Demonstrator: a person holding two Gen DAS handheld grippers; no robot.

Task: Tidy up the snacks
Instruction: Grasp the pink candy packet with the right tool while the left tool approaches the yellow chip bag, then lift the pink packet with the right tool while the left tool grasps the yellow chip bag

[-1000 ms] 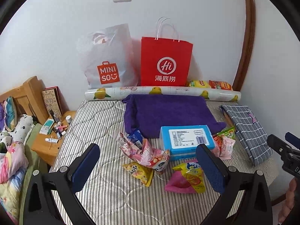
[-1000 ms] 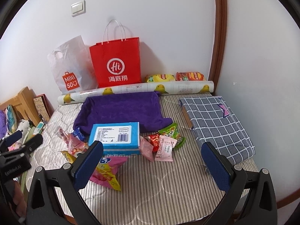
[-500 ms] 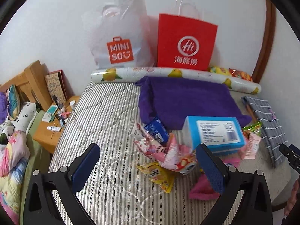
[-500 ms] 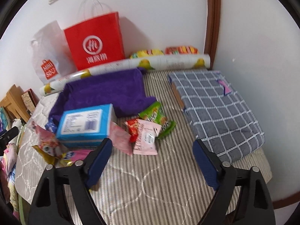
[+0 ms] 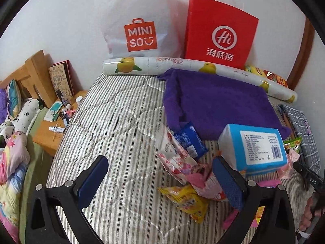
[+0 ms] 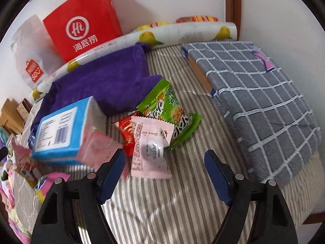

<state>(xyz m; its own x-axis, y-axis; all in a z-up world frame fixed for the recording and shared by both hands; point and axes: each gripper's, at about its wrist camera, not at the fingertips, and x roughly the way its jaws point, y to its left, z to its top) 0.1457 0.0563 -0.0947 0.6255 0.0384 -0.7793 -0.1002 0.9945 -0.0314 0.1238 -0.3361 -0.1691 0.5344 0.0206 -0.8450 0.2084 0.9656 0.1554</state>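
You were in the approach step, with nothing yet picked up. Your right gripper [image 6: 164, 174] hung over the striped mattress [image 6: 182, 207], its jaws closing but with only bare space between them; the pink packet [image 6: 150, 152] lay just ahead of its tips, overlapping a red packet [image 6: 127, 130] and a green packet [image 6: 168, 111] beside the blue box [image 6: 61, 130]. Your left gripper [image 5: 160, 181] was released, wide and empty, near the heap of a pink-and-white bag [image 5: 178, 162], a yellow bag [image 5: 184, 199] and a blue packet [image 5: 190, 140]. In my judgement the next move called for carrying the right tips forward to straddle the pink packet before clenching; it lay flat, so you needed to pinch an edge.
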